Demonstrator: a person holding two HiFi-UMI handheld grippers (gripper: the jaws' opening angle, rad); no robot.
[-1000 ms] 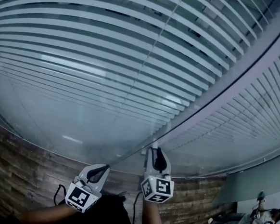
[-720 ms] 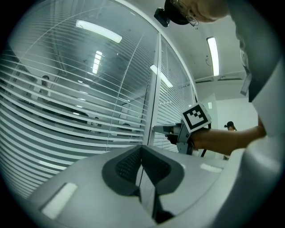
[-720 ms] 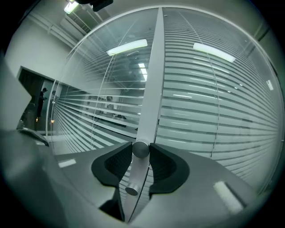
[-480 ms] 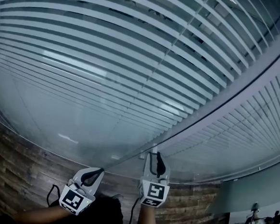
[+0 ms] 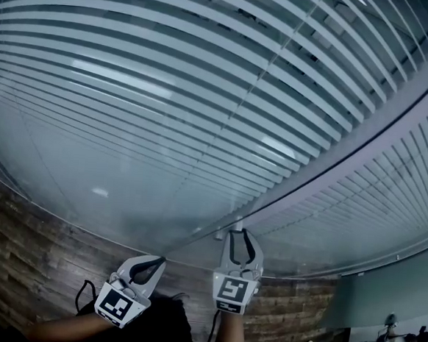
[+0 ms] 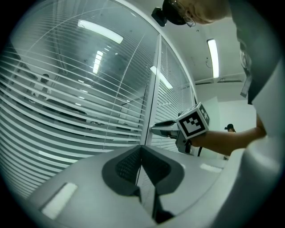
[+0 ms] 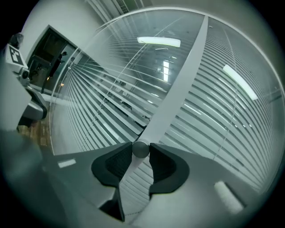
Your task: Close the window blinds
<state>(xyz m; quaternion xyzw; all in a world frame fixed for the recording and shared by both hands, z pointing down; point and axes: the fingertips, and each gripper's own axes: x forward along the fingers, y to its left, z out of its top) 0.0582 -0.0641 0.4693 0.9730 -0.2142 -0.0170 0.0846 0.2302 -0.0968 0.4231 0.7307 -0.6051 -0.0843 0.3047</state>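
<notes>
Step in hand: the blinds (image 5: 205,92) are being closed by a small round knob (image 7: 141,149) on the frame post (image 7: 178,98) between the two glass panes. The knob is clamped between the jaws of the right gripper (image 5: 243,239), pads pressed on either side of it, jaws narrow. The left gripper (image 5: 159,260) is held idle beside it, low and to the left, its jaws brought together at the tips with nothing between them.

The blinds are seen behind the glass (image 5: 89,164), filling the upper part of the head view on both sides of the post. Dark gaps are still seen between the slats (image 5: 294,84), so the job is judged not finished.

Next move, as judged: the knob is to be turned further by rolling the wrist, grip kept firm so the pads are not slipped round it. If the wrist runs out of roll, the knob will have to be let go and taken again. Stop once the gaps are shut.

Against the earlier frames: the right gripper has been rolled about its own axis on the knob, and its marker cube (image 5: 234,292) is now shown nearly face-on rather than corner-on. The left gripper is hardly shifted. The head view is tipped slightly. A change in slat tilt cannot be told for certain.
</notes>
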